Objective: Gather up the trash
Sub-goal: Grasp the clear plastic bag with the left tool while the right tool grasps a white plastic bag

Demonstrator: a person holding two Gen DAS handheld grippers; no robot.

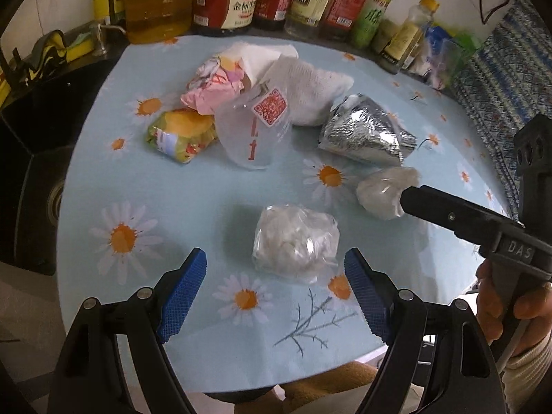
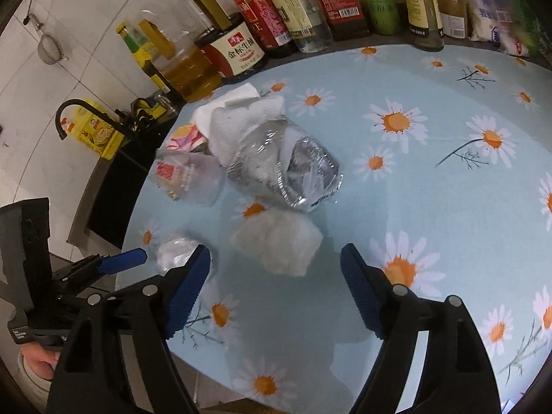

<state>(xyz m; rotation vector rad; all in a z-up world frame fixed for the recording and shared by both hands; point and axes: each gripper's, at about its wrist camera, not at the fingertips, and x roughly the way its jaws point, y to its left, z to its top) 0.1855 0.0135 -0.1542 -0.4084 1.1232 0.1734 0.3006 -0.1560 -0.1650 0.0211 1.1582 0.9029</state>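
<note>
Soft, even indoor light falls from above, casting faint shadows on the tablecloth [image 1: 193, 186] ahead of the left gripper [image 1: 276, 296]. The foil bag [image 1: 365, 134] throws small glints. Fisheye bending curves the bottles [image 2: 310, 10] at the far edge; corners go black. Slight motion blur softens the plastic wad [image 2: 276, 241] before the right gripper [image 2: 276, 293].

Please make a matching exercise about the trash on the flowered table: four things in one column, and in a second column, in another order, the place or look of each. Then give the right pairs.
Things:
1. silver foil bag
2. pink crumpled wrapper
3. clear plastic ball
4. yellow-green snack packet

Descriptions:
A. between the open fingers of the left gripper, near the table's front edge
B. shiny, crinkled, cone-like, right of the pile
C. at the pile's left edge, printed with a bun picture
D. beside the white paper towel, toward the bottles

Pairs: 1-B, 2-D, 3-A, 4-C
</note>
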